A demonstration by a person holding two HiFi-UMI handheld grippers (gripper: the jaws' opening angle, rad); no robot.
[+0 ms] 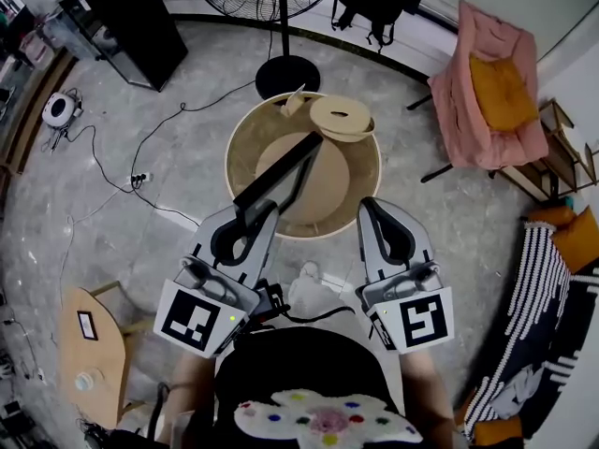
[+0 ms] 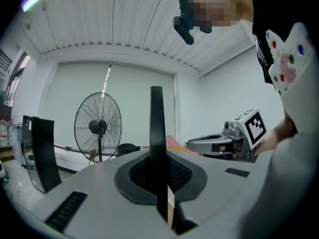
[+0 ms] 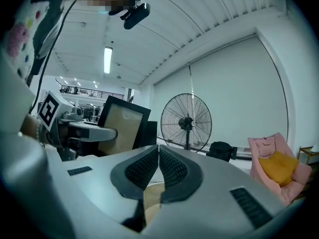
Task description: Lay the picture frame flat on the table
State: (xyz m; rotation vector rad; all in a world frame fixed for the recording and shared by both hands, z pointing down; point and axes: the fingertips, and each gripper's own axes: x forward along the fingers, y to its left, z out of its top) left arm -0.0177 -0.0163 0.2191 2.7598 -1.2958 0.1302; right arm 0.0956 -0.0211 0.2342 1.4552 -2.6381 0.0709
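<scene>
Head view: closest in, left gripper (image 1: pixel 251 215) and right gripper (image 1: pixel 372 211) are held side by side, apart from each other, at the near edge of the round table (image 1: pixel 236 148); left gripper view: left gripper (image 2: pixel 158 171) has its fingers clamped on the black picture frame (image 2: pixel 156 133), which stands edge-on and upright between the ribbed pads; right gripper view: right gripper (image 3: pixel 158 163) has its fingers together, pad against pad, with nothing between them; in the same view the picture frame (image 3: pixel 123 126) shows a tan panel inside a black border, upright beside the left gripper; head view: picture frame (image 1: pixel 281 168) runs from the left jaws out over the near-left part of the tabletop towards its centre, on its edge and not flat; whether its lower edge touches the tabletop cannot be told; a pale flat ring (image 1: pixel 342 117) lies on the far-right edge of the table; beyond the far edge, on the floor, stands a pedestal fan (image 1: pixel 287 75); off to the far right, well apart from the table, is a pink chair (image 1: pixel 477 120) with a yellow cushion (image 1: pixel 503 92) on it.
</scene>
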